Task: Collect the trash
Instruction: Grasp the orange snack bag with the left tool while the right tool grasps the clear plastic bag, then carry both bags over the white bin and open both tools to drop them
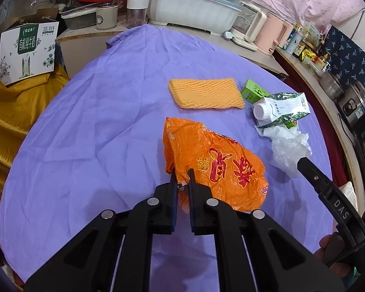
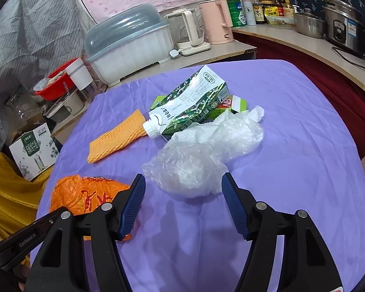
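Orange plastic bag (image 1: 214, 163), crumpled, glossy, red characters printed across it, pinched at its near edge by left gripper (image 1: 182, 178), jaws clamped together on a fold. Lying on purple tablecloth (image 1: 85, 133). Right gripper (image 2: 183, 182) standing apart, nothing between, just short of clear crinkled plastic bag (image 2: 194, 163). Beyond: green-white milk carton (image 2: 189, 107) on its side, white cap, resting on small green box (image 2: 236, 103); orange foam fruit net (image 2: 116, 138) flat beside.

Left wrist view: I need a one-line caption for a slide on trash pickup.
Left tongs shut on an orange plastic bag lying on the purple tablecloth.
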A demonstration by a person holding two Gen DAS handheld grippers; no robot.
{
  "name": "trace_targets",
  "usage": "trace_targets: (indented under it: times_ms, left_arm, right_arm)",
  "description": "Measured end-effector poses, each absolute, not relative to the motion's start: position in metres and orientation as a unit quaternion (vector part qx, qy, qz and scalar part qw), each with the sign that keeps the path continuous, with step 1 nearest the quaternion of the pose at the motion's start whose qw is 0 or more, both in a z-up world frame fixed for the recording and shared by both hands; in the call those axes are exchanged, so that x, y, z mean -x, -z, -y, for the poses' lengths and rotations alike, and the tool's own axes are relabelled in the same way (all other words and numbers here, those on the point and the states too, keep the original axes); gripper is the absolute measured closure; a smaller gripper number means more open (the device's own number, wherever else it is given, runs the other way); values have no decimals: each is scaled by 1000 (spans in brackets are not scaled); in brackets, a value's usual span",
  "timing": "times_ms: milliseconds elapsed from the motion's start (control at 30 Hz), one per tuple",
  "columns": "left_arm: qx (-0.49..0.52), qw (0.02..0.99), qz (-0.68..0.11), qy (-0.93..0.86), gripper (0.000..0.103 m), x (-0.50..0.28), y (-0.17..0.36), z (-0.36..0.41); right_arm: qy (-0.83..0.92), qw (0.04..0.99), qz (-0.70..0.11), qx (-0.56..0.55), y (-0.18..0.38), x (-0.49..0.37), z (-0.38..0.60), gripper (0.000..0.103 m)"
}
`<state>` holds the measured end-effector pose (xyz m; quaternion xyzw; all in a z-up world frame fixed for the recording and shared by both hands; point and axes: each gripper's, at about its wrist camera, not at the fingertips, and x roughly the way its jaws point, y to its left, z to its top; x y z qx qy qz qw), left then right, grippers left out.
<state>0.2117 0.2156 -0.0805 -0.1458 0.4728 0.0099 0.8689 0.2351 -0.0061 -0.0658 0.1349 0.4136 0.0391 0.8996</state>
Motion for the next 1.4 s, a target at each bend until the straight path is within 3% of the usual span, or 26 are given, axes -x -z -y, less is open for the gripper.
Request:
trace_targets:
  times_ms: [167,367,500,1400]
  left_arm:
    - [147,867,-476,-6,96,-219,85,-217]
    - [142,868,-476,2,96,-221,86,-212]
    - [138,870,-474,8,96,-220,84,-207]
    - [70,908,-403,90,96,-171,0,-94]
  right_arm:
    - [-34,897,-421,-132,74,-248,3,41]
    - [-37,890,-432,-139,83,-249,5,66]
    - [-38,890,-430,-144,83,-243,7,72]
    - [22,921,-333,-201,13,-150,121,75]
